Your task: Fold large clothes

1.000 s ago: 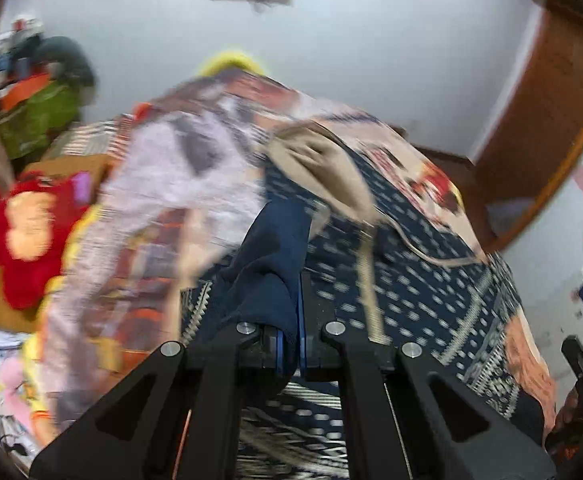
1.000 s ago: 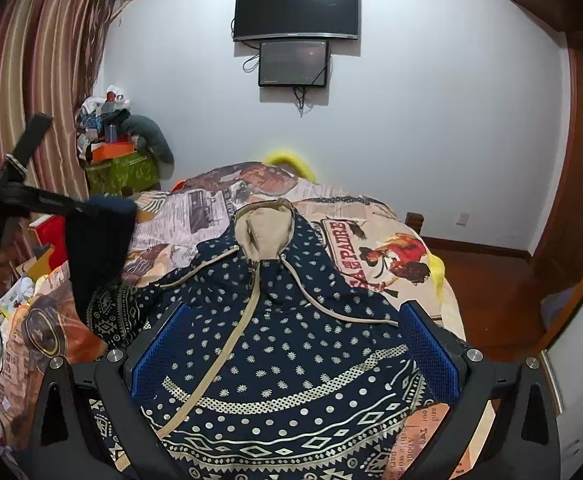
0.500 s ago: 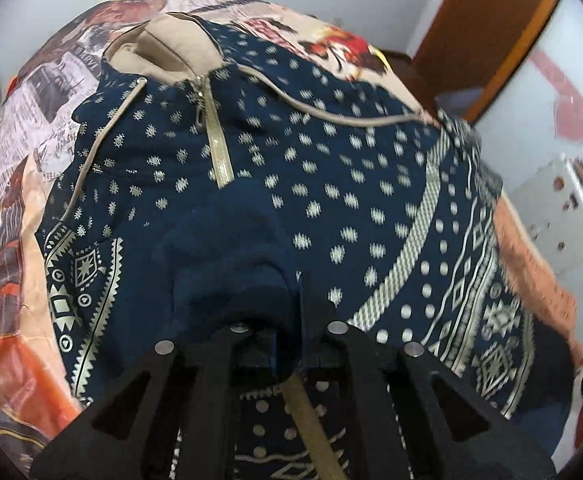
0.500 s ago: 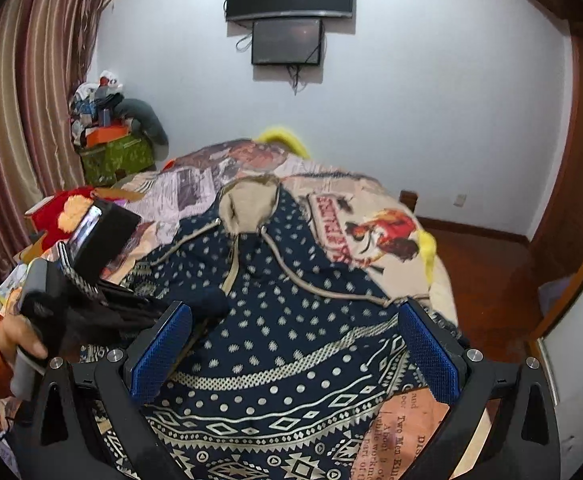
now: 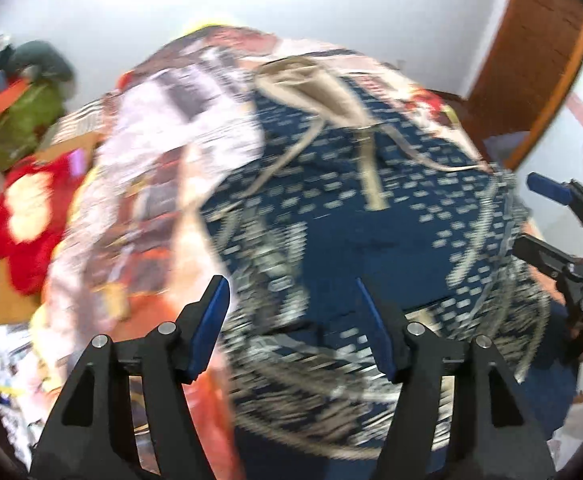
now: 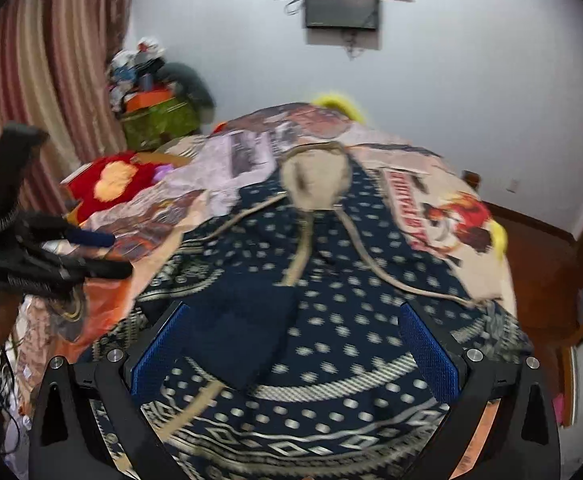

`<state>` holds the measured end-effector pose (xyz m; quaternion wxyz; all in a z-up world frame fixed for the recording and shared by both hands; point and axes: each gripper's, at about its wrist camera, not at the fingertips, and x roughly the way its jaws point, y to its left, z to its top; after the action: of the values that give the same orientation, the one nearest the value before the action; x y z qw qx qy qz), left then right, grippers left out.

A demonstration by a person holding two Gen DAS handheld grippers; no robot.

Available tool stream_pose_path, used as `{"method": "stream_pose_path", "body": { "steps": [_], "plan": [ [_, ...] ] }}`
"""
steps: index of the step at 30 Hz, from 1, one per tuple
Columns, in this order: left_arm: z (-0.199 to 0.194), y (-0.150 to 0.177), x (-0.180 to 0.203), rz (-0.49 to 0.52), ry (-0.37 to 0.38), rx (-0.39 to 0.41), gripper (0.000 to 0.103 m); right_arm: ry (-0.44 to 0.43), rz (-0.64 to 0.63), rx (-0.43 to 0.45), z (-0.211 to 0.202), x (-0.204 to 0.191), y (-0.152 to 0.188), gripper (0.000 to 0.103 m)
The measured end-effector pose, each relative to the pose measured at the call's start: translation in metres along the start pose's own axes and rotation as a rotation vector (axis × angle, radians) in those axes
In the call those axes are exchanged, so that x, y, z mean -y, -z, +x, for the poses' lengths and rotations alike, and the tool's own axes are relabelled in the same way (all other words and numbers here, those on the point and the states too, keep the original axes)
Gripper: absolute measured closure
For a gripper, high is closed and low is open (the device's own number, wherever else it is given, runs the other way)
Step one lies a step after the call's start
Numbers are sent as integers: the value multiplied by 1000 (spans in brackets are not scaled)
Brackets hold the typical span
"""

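With its blue pads parted and nothing between them, the left gripper (image 5: 291, 312) has just been opening; the navy sleeve (image 6: 243, 332) it let go now lies folded across the front of the hooded garment (image 6: 331, 288). Right gripper (image 6: 295, 356) jaws stand wide apart above the same garment, empty, pads clear of the cloth. Garment is navy with pale dots and patterned bands, tan hood (image 6: 315, 180) toward the far wall, spread flat over the printed bedspread (image 6: 423, 208). Left view is heavily blurred. Red plush toy (image 6: 107, 184) sits at the bed's left edge, a green box (image 6: 159, 120) piled with clutter beyond it near the striped curtain (image 6: 51, 92). Two dark screens (image 6: 341, 4) hang on the white wall.
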<state>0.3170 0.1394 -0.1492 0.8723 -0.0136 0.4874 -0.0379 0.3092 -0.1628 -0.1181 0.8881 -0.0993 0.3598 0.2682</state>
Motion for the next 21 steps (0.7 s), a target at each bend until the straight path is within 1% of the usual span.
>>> {"method": "stream_pose_path", "body": {
  "steps": [2,4,6,8,9,13,14,17,19,21],
  "plan": [
    [5,11,-17,-21,-19,-25,39,-25,-37,-30,13,-16,-2,0],
    [17,26,-33,-39,-35,-66,39,-45,-84,-78,31,-36,-1,1],
    [31,39,-41,-43,-46,-105,39,-68,-131,-127,50,-54,3,3],
    [49,52,-46,-44,-44,-142,39,-87,-173,-182,69,-68,9,10],
    [56,57,-47,-46,-38,-158,39,-100,-194,-215,81,-76,12,12],
    [92,72,-46,-50,-10,-230,39,-118,-238,-311,119,-90,23,25],
    [98,75,-45,-49,-6,-240,39,-120,-245,-335,128,-92,25,31],
    [115,75,-42,-62,24,-249,39,-116,-265,-398,151,-98,32,41],
    [122,72,-40,-70,39,-239,39,-121,-267,-414,159,-98,35,46],
    [127,69,-38,-65,43,-224,39,-130,-264,-409,162,-99,35,50]
  ]
}}
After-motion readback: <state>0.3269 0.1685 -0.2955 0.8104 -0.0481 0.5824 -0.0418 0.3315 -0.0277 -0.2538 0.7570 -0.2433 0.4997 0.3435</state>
